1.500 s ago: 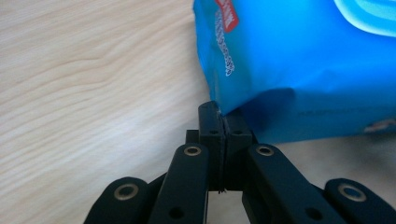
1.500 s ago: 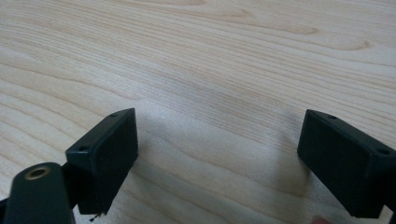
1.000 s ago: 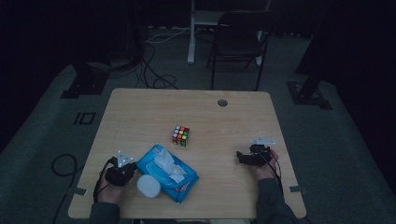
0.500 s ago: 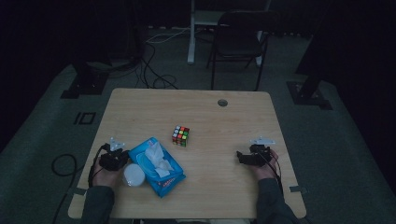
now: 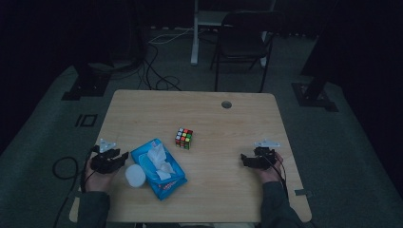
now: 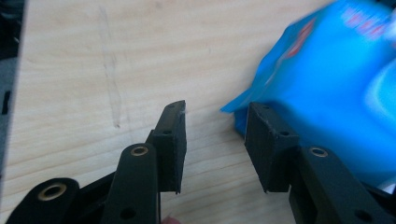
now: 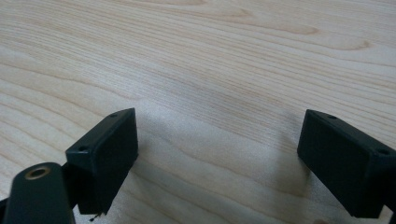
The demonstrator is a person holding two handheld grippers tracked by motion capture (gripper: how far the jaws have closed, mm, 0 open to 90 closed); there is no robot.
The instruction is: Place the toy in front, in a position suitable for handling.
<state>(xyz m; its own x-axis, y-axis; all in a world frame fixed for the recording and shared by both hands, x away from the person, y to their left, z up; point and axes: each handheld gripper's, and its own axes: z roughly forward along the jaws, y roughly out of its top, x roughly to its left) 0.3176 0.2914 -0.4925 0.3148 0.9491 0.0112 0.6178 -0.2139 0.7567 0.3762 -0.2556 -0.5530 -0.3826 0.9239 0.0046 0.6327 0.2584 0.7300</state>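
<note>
The blue wipes pack (image 5: 158, 167) lay on the wooden bench (image 5: 199, 118), in its near-left part, just right of the left gripper (image 5: 124, 156). Its long axis ran slantwise across the bench: one short end pointed away and to the left, toward the far-left corner, and the other pointed back toward the person's edge and to the right. White tissue (image 5: 158, 159) stuck up crumpled from the opening on its top face. A white round lid (image 5: 135, 175) sat against the pack's near-left long side, close to the person's left hand (image 5: 99, 178).

The left gripper rested low at the bench's left edge, its jaws pointing right at the pack. In the left gripper view the left gripper (image 6: 215, 122) had its jaws parted to a middling gap with nothing between them, and a corner of the pack (image 6: 327, 93) sat just beyond the right-hand jaw, blurred.

The right gripper (image 5: 243, 158) lay well apart from the pack, over by the bench's right side, held in the right hand (image 5: 267, 171) and pointing left. In its own view the right gripper (image 7: 217, 135) stood wide open over bare wood.

A colourful puzzle cube (image 5: 184, 138) stood near the middle of the bench, just beyond the pack's far end and not touching it.
</note>
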